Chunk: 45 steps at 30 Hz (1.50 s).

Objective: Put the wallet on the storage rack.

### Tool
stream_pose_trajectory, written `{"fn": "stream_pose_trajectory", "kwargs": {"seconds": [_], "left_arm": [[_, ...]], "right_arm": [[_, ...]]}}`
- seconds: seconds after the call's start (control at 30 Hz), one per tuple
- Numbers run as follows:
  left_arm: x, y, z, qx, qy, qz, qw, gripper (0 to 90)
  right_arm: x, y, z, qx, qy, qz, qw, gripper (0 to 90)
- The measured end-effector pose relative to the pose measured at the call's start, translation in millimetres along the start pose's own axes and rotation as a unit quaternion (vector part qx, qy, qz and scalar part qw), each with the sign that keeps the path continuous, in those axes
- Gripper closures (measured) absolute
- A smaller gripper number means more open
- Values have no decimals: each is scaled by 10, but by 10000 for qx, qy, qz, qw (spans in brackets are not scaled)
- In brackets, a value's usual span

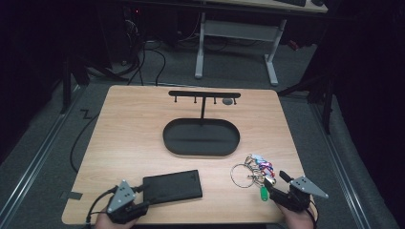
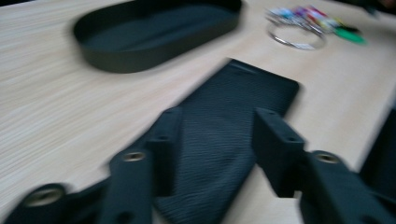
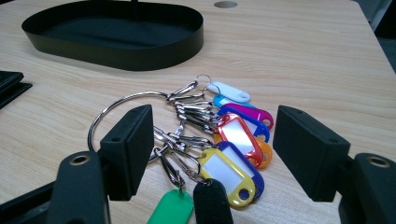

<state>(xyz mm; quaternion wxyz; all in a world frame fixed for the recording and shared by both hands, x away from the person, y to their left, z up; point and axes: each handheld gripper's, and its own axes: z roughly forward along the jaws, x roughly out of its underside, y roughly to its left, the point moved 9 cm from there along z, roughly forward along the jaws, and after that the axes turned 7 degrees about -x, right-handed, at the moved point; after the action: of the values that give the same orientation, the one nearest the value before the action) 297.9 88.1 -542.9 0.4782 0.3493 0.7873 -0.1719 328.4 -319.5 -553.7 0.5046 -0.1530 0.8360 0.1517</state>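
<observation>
While the bench (image 1: 143,124) carries a black oval tray (image 1: 201,137) with a hook stand at its middle, a flat black wallet (image 1: 172,186) lies at the near left. The left gripper (image 2: 215,140) has its jaws apart on either side of the wallet's near end, the wallet lying between them; the blur hides whether they touch it. At the near right, the right gripper (image 3: 212,149) holds its jaws wide apart astride the key ring (image 3: 205,130), whose coloured tags rest flat between them, untouched.

A flat black wallet (image 1: 172,187) and a ring of coloured key tags (image 1: 254,171) lie apart on the table.
</observation>
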Motion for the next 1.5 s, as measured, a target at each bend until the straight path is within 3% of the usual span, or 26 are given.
{"fn": "stream_pose_trajectory", "kwargs": {"seconds": [0.17, 0.27, 0.37, 0.53, 0.6, 0.63, 0.73, 0.8, 0.83, 0.87, 0.97, 1.03, 1.13, 1.2, 1.3, 1.5], "left_arm": [[-15, -374, 158, 471, 360, 204, 9980, 837], [48, -540, 277, 576, 689, 473, 9948, 892], [65, -601, 383, 434, 881, 646, 9931, 899], [107, -583, 539, 154, 1161, 851, 9895, 900], [114, -547, 592, -26, 1252, 969, 9874, 900], [109, -537, 603, -27, 1256, 951, 9875, 900], [80, -420, 665, -396, 1299, 1038, 9853, 900], [48, -366, 682, -375, 1208, 827, 9885, 900], [-7, -339, 647, -294, 1042, 686, 9918, 900], [-7, -339, 647, -294, 1042, 686, 9918, 864], [-91, -311, 504, -166, 673, 552, 9961, 811], [-106, -283, 409, -102, 517, 544, 9971, 749], [-48, -205, 262, -4, 400, 615, 9973, 618], [2, -126, 222, -25, 416, 682, 9968, 534], [23, -34, 212, 126, 397, 635, 9971, 446], [160, 94, 173, 56, 502, 843, 9952, 378]], "right_arm": [[-8, 16, -28, -5, -41, -16, 10000, 298], [-21, 19, -28, -1, -53, -61, 10000, 300], [-17, 7, 1, -22, -35, -5, 10000, 302], [-1, 23, 35, -88, 25, -32, 10000, 305], [4, 35, 26, -100, 33, -21, 9999, 307], [4, 36, 15, -103, 27, -55, 9999, 308], [1, 40, -7, -75, -5, -35, 10000, 310], [-7, 31, -9, -56, -37, -7, 10000, 310], [-8, 26, -8, -52, -41, -3, 10000, 310], [-8, 26, -8, -52, -41, -3, 10000, 310], [4, 21, -25, -38, -53, 89, 9999, 311], [9, 30, -44, -41, -58, 77, 9999, 311], [0, 50, -68, -49, -78, 13, 10000, 311], [-1, 62, -68, -80, -78, 1, 9999, 314], [5, 67, -29, -104, -14, -24, 9999, 315], [-7, 85, 48, -154, 28, -78, 9998, 317]]}}
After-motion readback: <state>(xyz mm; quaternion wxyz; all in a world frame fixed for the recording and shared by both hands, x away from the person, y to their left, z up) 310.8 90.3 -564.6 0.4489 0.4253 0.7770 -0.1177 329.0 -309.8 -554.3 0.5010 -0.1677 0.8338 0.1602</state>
